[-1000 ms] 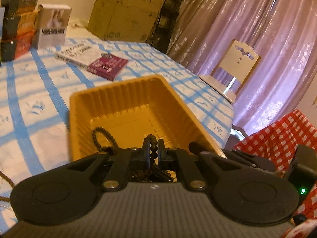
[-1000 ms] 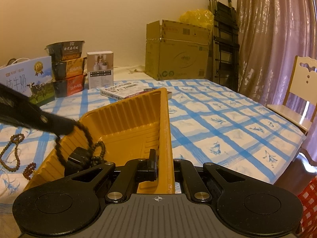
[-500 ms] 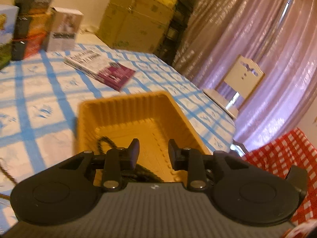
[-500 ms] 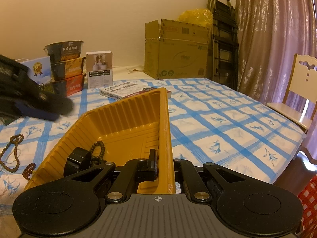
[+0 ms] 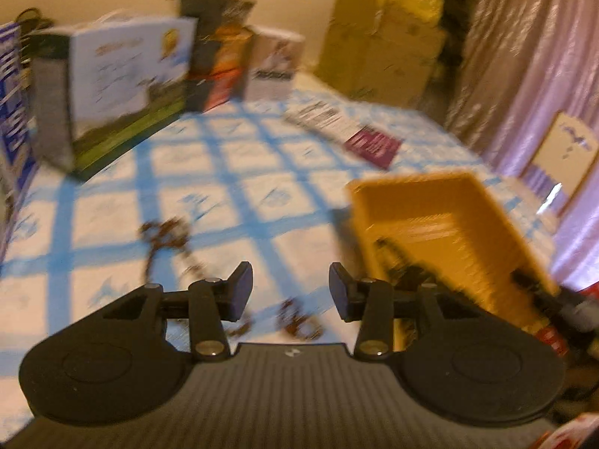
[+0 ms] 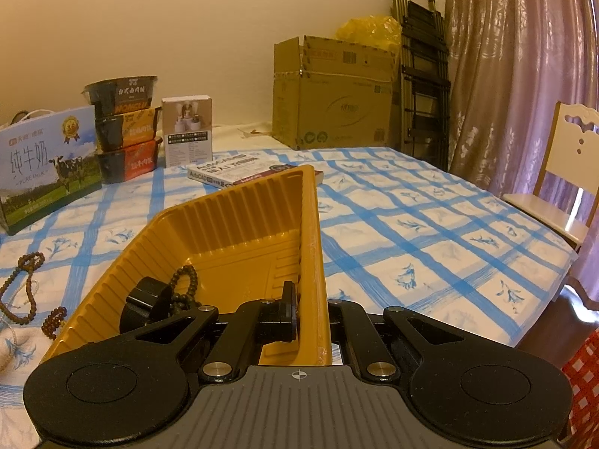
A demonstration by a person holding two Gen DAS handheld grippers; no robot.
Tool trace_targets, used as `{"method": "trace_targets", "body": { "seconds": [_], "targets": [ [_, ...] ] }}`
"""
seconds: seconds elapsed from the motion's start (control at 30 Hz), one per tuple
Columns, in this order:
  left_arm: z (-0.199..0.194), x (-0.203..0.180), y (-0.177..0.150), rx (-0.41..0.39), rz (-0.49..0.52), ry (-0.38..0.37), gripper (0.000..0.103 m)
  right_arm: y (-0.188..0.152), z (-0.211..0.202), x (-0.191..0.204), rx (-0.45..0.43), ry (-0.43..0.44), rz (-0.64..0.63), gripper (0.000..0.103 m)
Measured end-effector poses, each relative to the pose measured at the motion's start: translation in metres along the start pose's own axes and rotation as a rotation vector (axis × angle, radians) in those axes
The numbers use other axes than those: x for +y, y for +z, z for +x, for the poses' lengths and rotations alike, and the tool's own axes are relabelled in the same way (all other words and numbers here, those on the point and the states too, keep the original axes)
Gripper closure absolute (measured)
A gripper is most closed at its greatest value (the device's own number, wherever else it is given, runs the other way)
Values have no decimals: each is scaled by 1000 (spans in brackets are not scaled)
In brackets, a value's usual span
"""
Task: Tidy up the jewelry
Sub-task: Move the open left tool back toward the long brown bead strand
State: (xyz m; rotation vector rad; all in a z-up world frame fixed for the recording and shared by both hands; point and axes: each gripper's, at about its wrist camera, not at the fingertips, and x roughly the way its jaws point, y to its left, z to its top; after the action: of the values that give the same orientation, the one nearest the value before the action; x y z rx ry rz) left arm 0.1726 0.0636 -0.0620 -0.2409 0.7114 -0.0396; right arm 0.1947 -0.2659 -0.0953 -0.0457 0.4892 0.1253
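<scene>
The yellow tray [image 6: 224, 232] lies on the blue-checked tablecloth, and my right gripper [image 6: 309, 314] is shut on its right wall near the front corner. Inside the tray are a black bead string [image 6: 183, 284] and a black chunky piece [image 6: 144, 301]. Brown bead strings [image 6: 22, 273] lie on the cloth to the left of the tray. In the blurred left wrist view my left gripper [image 5: 290, 280] hovers over the cloth with its jaws opening and nothing between them. Brown beads [image 5: 164, 232] lie just ahead of it, and the tray [image 5: 441, 202] is off to its right.
At the back left stand a milk carton box [image 6: 48, 164], stacked food bowls [image 6: 123, 127] and a small white box [image 6: 187, 131]. A book [image 6: 239, 168] lies behind the tray. A cardboard box [image 6: 329, 93] and a chair [image 6: 569, 157] stand beyond the table's edge.
My left gripper let go of the black beads over the tray, opened, and swung left onto the cloth near the brown beads. It has left the right wrist view. The right gripper has not moved.
</scene>
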Motion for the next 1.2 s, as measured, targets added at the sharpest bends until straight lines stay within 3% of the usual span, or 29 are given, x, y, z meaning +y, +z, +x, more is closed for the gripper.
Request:
{"method": "trace_targets", "body": {
  "seconds": [0.27, 0.57, 0.8, 1.2],
  "targets": [
    [3, 10, -38, 81, 15, 45, 63, 0, 0, 0, 0, 1, 1, 99],
    [5, 5, -55, 117, 55, 71, 63, -1, -1, -3, 2, 0, 2, 99],
    [11, 11, -50, 101, 76, 113, 63, -1, 0, -2, 2, -1, 1, 99],
    [49, 59, -15, 75, 85, 253, 64, -1, 0, -2, 3, -1, 1, 99]
  ]
}}
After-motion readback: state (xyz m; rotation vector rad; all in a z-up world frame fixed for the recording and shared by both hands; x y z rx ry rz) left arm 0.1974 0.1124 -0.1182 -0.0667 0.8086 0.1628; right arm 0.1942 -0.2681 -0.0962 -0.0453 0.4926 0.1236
